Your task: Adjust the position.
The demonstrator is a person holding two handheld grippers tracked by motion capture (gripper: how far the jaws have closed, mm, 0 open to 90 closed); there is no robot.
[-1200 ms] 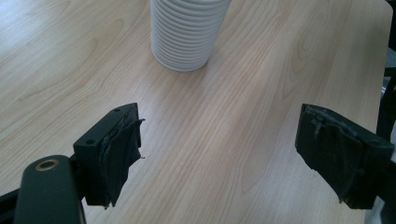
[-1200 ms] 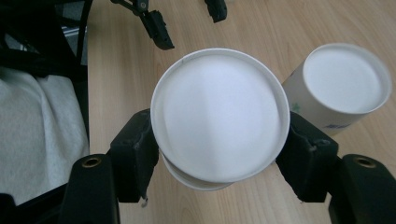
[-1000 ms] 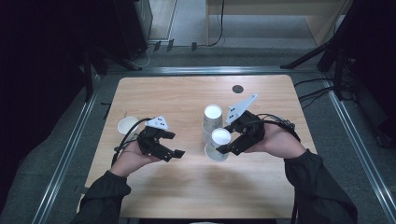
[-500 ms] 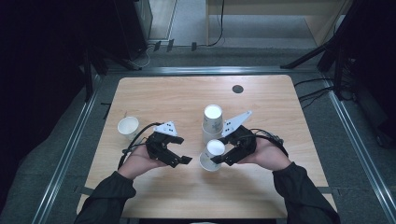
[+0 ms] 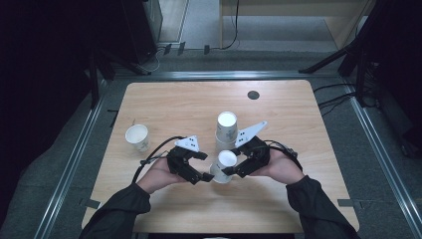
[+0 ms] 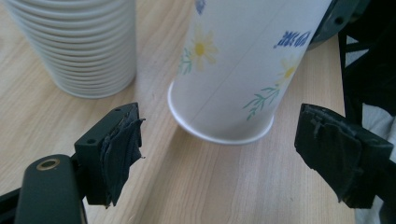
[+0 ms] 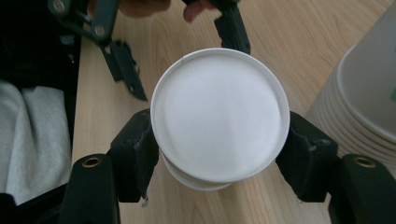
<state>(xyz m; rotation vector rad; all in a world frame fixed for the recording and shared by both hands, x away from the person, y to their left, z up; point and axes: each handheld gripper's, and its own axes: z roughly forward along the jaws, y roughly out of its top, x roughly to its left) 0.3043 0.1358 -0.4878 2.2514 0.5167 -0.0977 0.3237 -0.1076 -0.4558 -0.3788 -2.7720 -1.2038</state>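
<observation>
While the right tool (image 7: 219,158) pinches the flower-printed cup (image 6: 243,70), its blue lettering unreadable, the left tool (image 6: 233,154) stands spread.

high: overhead, facing forward-down, far; gripper views: close, low; shared: paper cup (image 5: 225,166)

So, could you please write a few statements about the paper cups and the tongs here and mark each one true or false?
1. The right tongs grip an upside-down flowered paper cup. True.
2. The left tongs are clamped on that cup. False: their jaws stand open, one on each side of its rim, not touching it.
3. A stack of upside-down paper cups stands on the table just beyond the held cup. True.
4. A single cup stands open side up, apart to the left. True.
5. The held cup is nested on the stack. False: it is apart from the stack, down by the tabletop.
</observation>
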